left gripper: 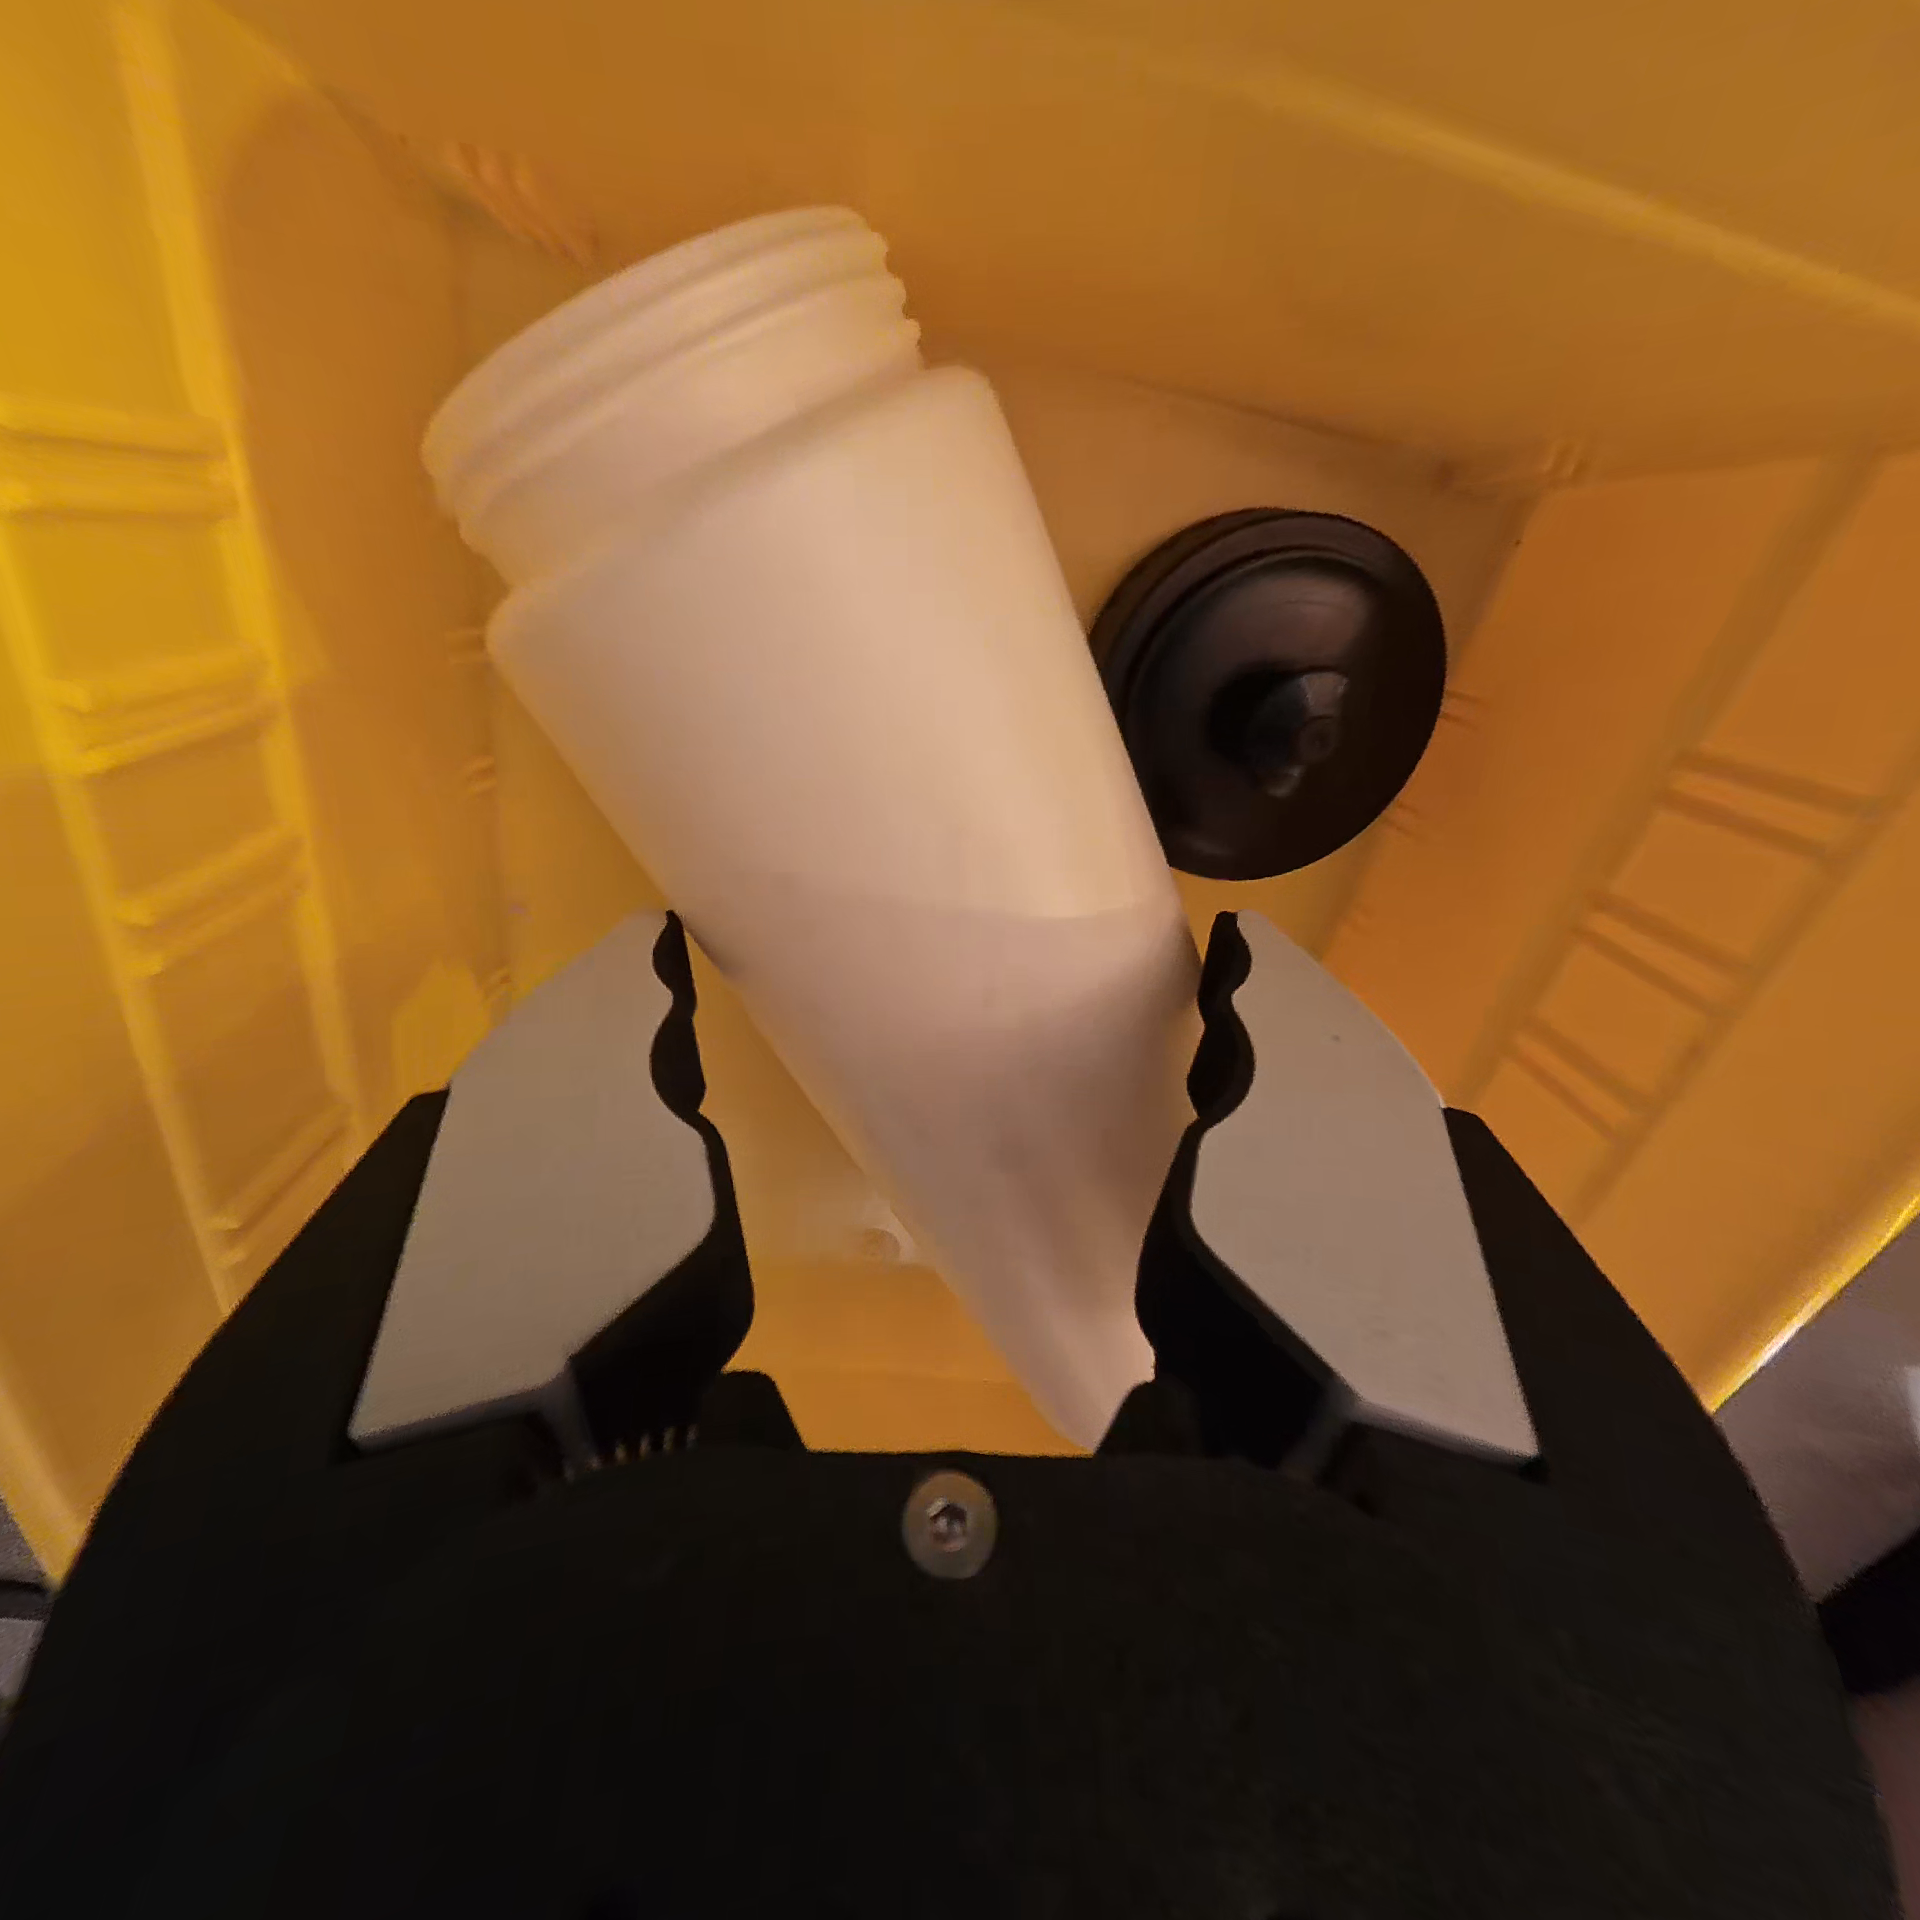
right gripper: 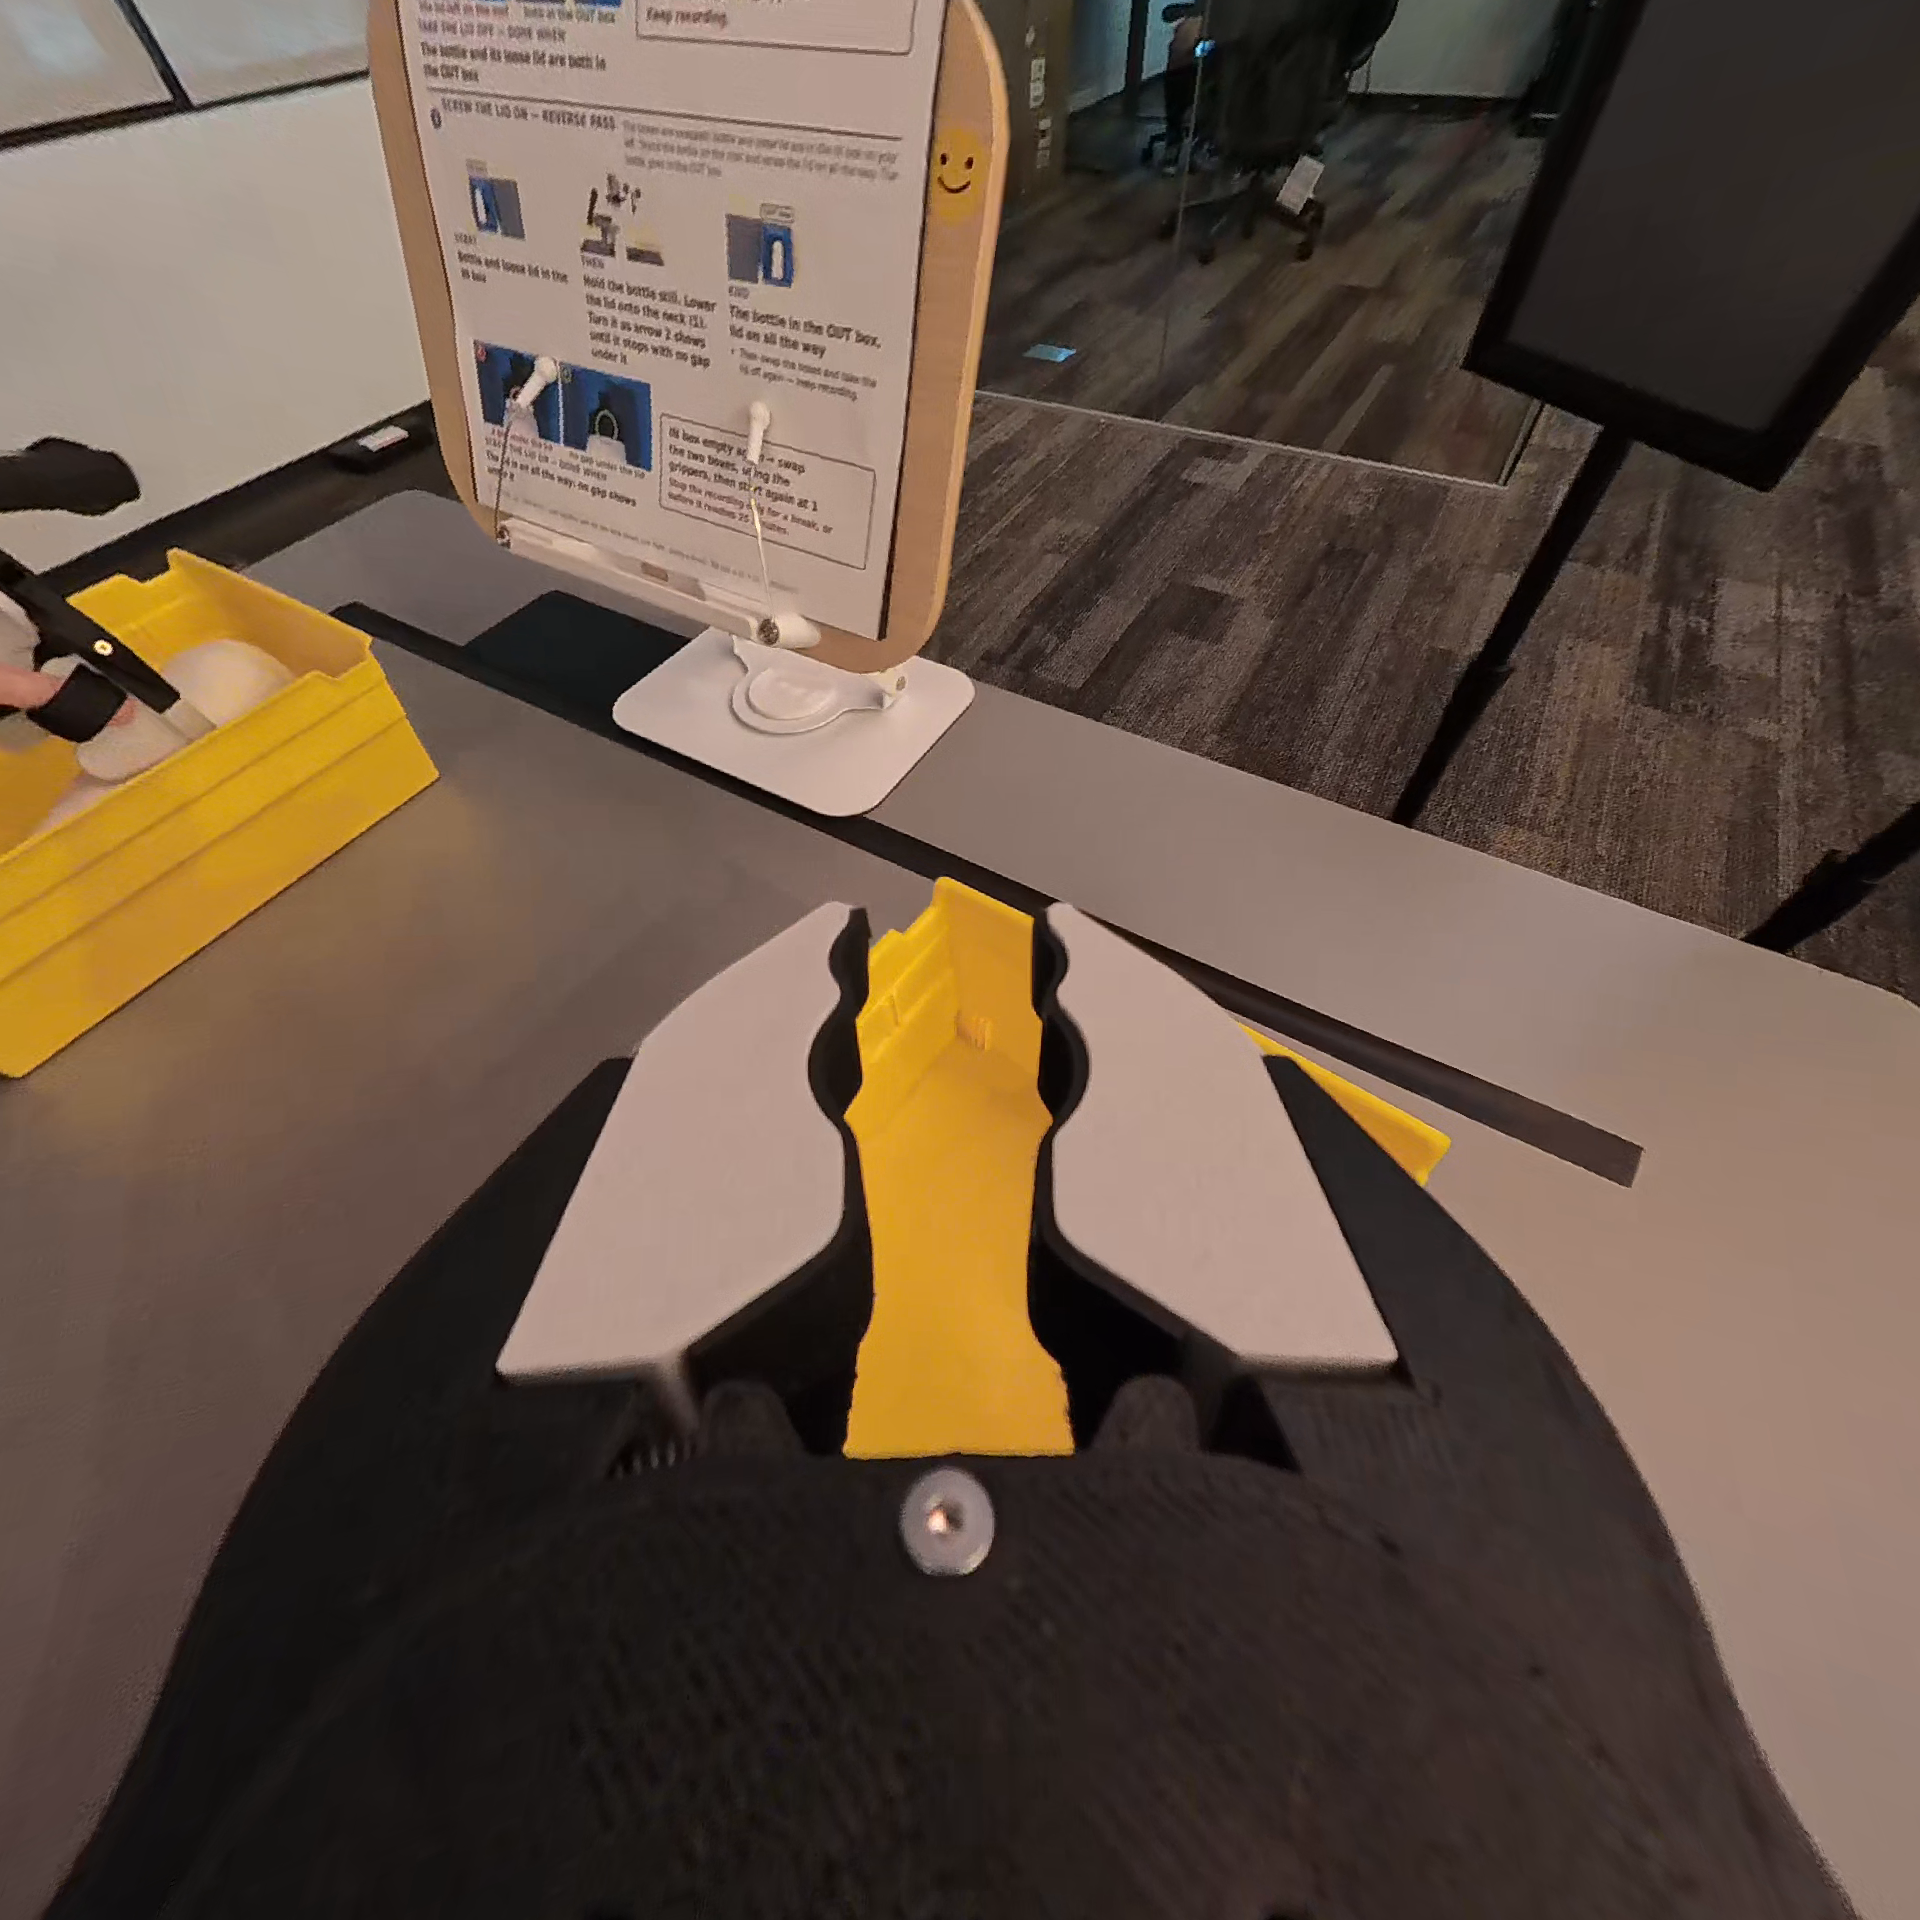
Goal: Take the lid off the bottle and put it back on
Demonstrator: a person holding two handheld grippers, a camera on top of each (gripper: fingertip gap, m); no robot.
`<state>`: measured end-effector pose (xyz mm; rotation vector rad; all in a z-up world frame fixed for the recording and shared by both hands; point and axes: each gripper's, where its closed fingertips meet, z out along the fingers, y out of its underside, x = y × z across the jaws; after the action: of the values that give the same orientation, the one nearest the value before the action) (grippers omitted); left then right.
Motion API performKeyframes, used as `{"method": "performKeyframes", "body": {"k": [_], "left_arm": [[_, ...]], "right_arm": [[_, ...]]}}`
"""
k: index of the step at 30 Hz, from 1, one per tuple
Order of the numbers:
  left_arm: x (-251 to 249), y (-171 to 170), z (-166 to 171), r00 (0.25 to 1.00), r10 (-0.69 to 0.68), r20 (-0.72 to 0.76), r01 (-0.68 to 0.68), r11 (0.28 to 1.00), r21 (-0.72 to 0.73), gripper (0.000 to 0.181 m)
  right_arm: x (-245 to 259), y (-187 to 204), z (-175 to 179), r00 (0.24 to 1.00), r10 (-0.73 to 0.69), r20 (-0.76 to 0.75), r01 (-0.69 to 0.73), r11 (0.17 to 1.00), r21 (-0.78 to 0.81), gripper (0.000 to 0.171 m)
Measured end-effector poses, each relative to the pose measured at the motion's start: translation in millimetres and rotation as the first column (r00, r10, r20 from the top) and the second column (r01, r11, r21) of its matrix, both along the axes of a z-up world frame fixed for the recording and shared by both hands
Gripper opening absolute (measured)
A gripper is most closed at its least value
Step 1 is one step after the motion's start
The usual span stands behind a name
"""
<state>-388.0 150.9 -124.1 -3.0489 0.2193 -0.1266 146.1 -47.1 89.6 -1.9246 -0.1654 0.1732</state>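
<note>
A white bottle [left gripper: 790, 644] with a bare threaded neck and no lid lies tilted inside a yellow box [left gripper: 1351, 260], neck pointing up and left. My left gripper [left gripper: 945, 935] has a fingertip against each side of the bottle's lower body. The black lid [left gripper: 1299, 707] lies loose on the box floor, just right of the bottle. In the right wrist view the same box [right gripper: 208, 821] stands at the far left with the bottle [right gripper: 223, 670] in it. My right gripper [right gripper: 945, 925] is empty, its jaws a little apart, over a second yellow box [right gripper: 956, 1195].
Both boxes stand on a grey table [right gripper: 520, 987]. A board with an instruction sheet [right gripper: 686, 312] stands on a white base at the table's far edge. A black strip [right gripper: 1351, 1049] runs across the table. A dark screen [right gripper: 1714, 208] stands beyond at the right.
</note>
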Motion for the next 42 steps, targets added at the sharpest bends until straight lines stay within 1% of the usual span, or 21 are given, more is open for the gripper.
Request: {"method": "performKeyframes", "body": {"k": [5,9,13,17,19,23,29,33,36,38,40,41,42], "left_arm": [[-4,-2,2,0.998,0.024,0.061,-0.024,1.0,0.008,0.091],[-2,-3,13,0.993,-0.004,0.122,-0.001,0.999,0.035,0.089],[-2,-3,36,0.986,-0.048,0.159,0.032,0.995,0.097,0.088],[-2,2,71,0.979,-0.125,0.159,0.087,0.97,0.227,0.086],[-3,5,91,0.974,-0.165,0.152,0.11,0.941,0.32,0.085],[-1,10,129,0.961,-0.236,0.143,0.133,0.85,0.51,0.085],[17,-3,175,0.918,-0.37,0.144,0.177,0.705,0.686,0.085],[50,-29,199,0.859,-0.49,0.15,0.233,0.634,0.737,0.084],[90,-57,206,0.784,-0.595,0.177,0.292,0.605,0.741,0.083],[120,-77,204,0.726,-0.659,0.199,0.331,0.587,0.738,0.083],[150,-99,199,0.653,-0.712,0.259,0.345,0.584,0.735,0.083],[165,-111,196,0.609,-0.734,0.3,0.344,0.585,0.734,0.083],[179,-122,193,0.564,-0.753,0.339,0.342,0.587,0.734,0.083]], "right_arm": [[-9,5,-6,0.998,0.029,0.053,-0.028,0.999,-0.028,0.031],[-9,5,-7,0.997,0.035,0.067,-0.034,0.999,-0.028,0.031],[-5,3,-5,0.998,0.035,0.046,-0.034,0.999,-0.017,0.031],[-1,0,-1,0.999,0.033,0.02,-0.033,0.999,0.009,0.031],[1,-1,0,0.999,0.034,0.006,-0.034,0.999,0.017,0.03],[6,-3,1,1.0,0.028,-0.009,-0.028,0.999,0.028,0.03],[9,-6,2,1.0,0.023,-0.02,-0.023,0.999,0.035,0.03],[11,-6,3,1.0,0.019,-0.02,-0.018,0.999,0.035,0.03],[9,-5,2,1.0,0.02,-0.016,-0.02,0.999,0.027,0.03],[-1,-4,3,0.998,0.047,-0.028,-0.047,0.999,0.025,0.03],[-32,-1,13,0.983,0.155,-0.097,-0.15,0.987,0.064,0.03],[-55,0,20,0.96,0.234,-0.152,-0.222,0.97,0.097,0.03],[-81,1,28,0.92,0.325,-0.219,-0.302,0.944,0.136,0.029]]}}
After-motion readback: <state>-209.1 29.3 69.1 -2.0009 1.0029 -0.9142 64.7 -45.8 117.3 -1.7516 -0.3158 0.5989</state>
